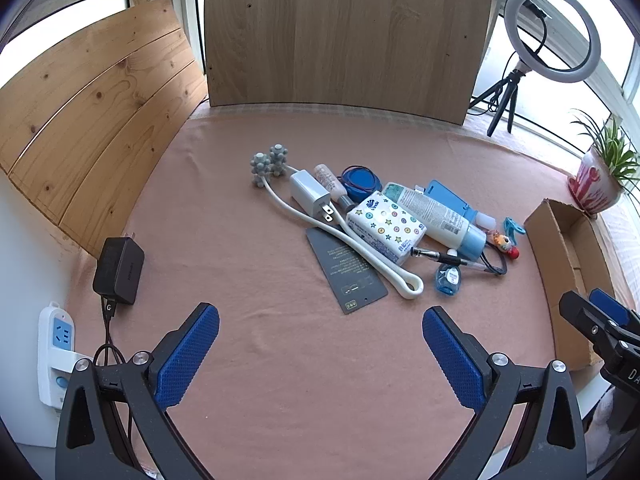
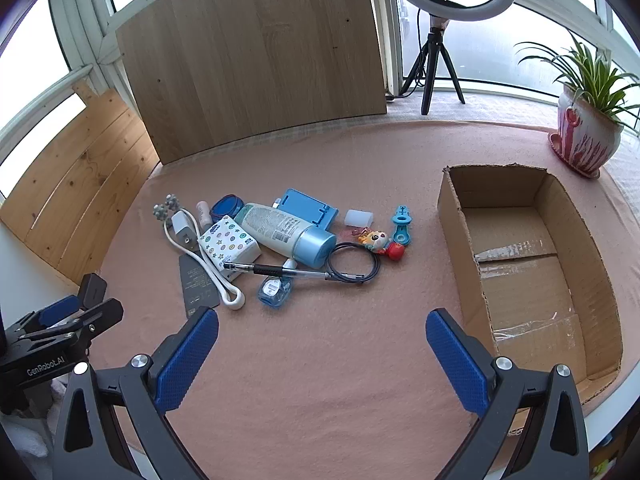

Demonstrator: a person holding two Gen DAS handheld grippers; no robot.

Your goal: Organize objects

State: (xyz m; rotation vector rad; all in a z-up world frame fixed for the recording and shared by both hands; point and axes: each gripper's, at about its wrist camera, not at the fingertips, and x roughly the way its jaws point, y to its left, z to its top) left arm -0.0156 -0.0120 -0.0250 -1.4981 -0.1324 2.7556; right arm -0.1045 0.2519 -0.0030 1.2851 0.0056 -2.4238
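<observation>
A pile of small objects lies mid-table on the pink cloth: a white massage roller [image 1: 344,236], a white charger [image 1: 310,194], a tissue pack [image 1: 386,226] [image 2: 230,242], a lotion bottle [image 1: 436,214] [image 2: 286,234], a pen [image 2: 280,270], a dark card [image 1: 346,270], a blue phone stand [image 2: 306,208] and a toy keychain [image 2: 380,242]. An open cardboard box [image 2: 452,216] [image 1: 560,256] stands to the right, with nothing in it. My left gripper [image 1: 320,334] is open and empty, short of the pile. My right gripper [image 2: 322,338] is open and empty, between pile and box.
A black adapter [image 1: 120,270] and white power strip [image 1: 56,356] lie at the left edge. Wooden boards [image 1: 348,32] stand behind the table. A ring light on a tripod [image 2: 440,8] and a potted plant [image 2: 586,116] stand at the back right.
</observation>
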